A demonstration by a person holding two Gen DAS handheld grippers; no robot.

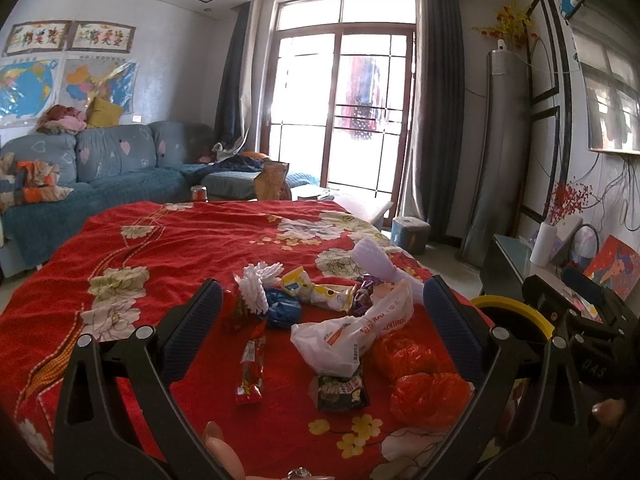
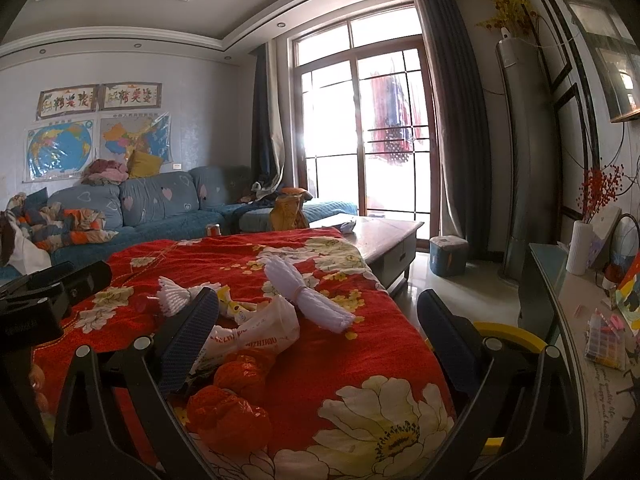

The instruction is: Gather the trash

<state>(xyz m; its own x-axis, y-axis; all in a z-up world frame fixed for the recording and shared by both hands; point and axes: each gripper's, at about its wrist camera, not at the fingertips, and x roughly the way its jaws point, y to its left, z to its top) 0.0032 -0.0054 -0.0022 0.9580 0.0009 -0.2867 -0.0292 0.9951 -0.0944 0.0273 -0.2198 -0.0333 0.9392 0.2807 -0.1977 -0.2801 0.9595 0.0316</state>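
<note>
Trash lies on a red flowered cloth: a white plastic bag, two crumpled orange bags, a red snack wrapper, a dark wrapper, a blue wad, yellow-white wrappers and white foam netting. My left gripper is open and empty above the pile. My right gripper is open and empty, over the cloth's right side, with the orange bags, the white bag and a white foam bundle ahead. A yellow bin rim sits right of the table; it also shows in the right wrist view.
A blue sofa with clothes stands at the back left. A coffee table and a blue stool stand beyond the cloth. A side cabinet with a white vase runs along the right wall. A glass door is at the back.
</note>
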